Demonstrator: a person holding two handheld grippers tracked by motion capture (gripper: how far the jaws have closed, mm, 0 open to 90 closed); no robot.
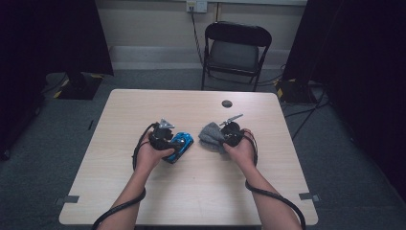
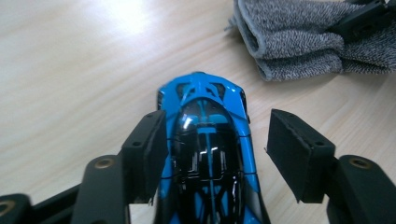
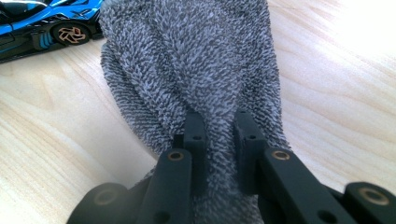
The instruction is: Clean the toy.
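Note:
A blue and black toy car (image 1: pixel 181 142) sits on the pale wooden table (image 1: pixel 191 191) near its middle. My left gripper (image 1: pixel 172 145) is open and straddles the car (image 2: pixel 205 140) from behind: the left pad (image 2: pixel 147 149) lies against the car's side, and the right pad (image 2: pixel 294 154) stands a little off it. A folded grey towelling cloth (image 1: pixel 208 134) lies just right of the car. My right gripper (image 3: pixel 219 119) is shut on a fold of this cloth (image 3: pixel 187 60), with the car's side and wheel (image 3: pixel 42 23) beyond at upper left. The cloth (image 2: pixel 299 37) lies ahead of the left gripper.
A small dark round mark (image 1: pixel 227 103) lies on the table's far side. A black folding chair (image 1: pixel 237 48) stands behind the table, and dark curtains and stand bases (image 1: pixel 79 84) flank it. Bare tabletop surrounds both hands.

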